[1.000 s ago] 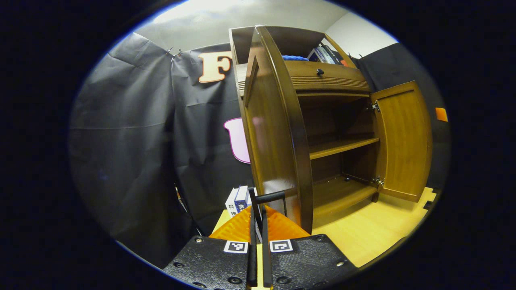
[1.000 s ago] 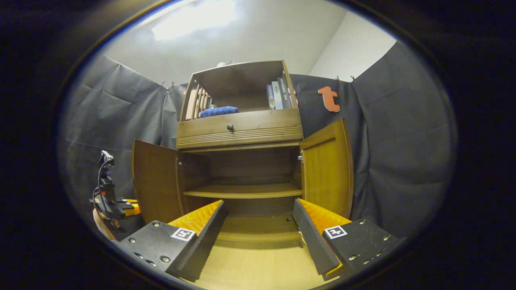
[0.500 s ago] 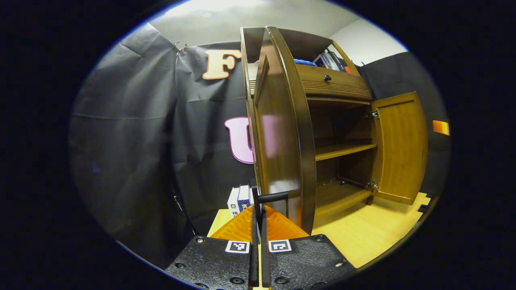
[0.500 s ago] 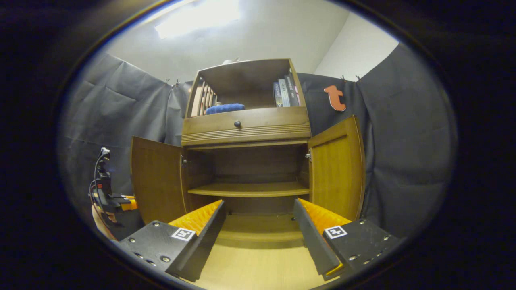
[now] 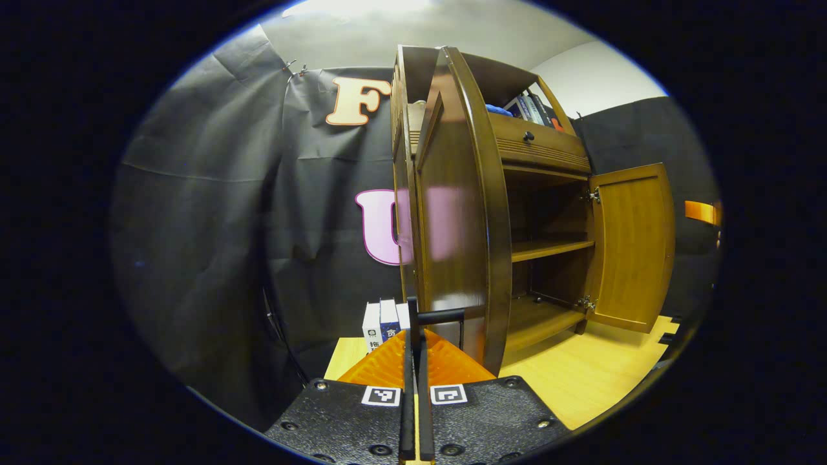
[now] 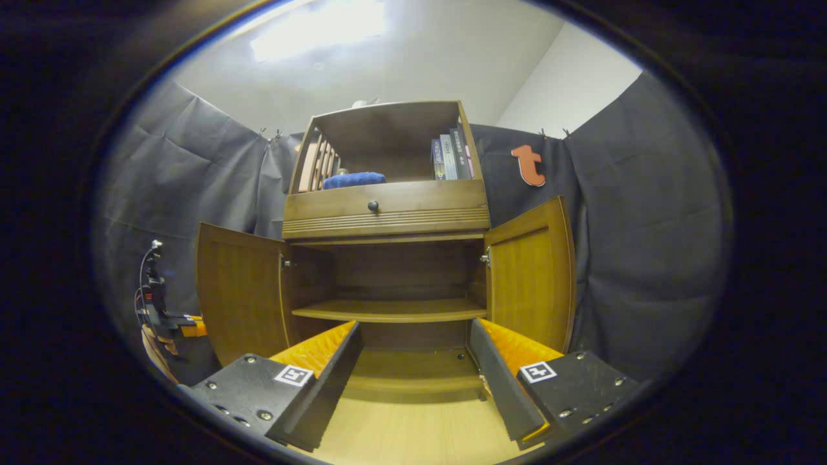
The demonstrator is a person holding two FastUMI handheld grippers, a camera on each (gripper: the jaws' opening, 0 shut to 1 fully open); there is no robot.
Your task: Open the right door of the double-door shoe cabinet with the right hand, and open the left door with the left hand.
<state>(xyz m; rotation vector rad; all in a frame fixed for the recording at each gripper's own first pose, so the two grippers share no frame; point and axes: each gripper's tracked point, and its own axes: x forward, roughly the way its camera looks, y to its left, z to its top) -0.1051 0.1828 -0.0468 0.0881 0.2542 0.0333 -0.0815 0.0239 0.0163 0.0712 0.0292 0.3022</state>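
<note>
- Shoe cabinet [image 6: 387, 213]: stood centre of the right gripper view, on a pale wood floor [image 6: 413, 433].
- Left door [image 5: 452, 213]: swung wide, edge-on at centre of the left gripper view; its black handle [image 5: 439, 316] sat low.
- Right door [image 6: 531, 274]: stood open, right of centre.
- My left gripper [image 5: 415, 361]: fingers pressed together on the handle.
- My right gripper [image 6: 413, 361]: fingers spread wide, holding nothing.
- Books [image 6: 449, 155], blue cloth [image 6: 353, 179]: on the top shelf.

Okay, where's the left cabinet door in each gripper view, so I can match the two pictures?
Left gripper view: left door is centre frame, seen nearly edge-on, its handle between the left gripper fingers.
Right gripper view: it stands swung open at left of centre.
Shared landmark: drawer knob.
</note>
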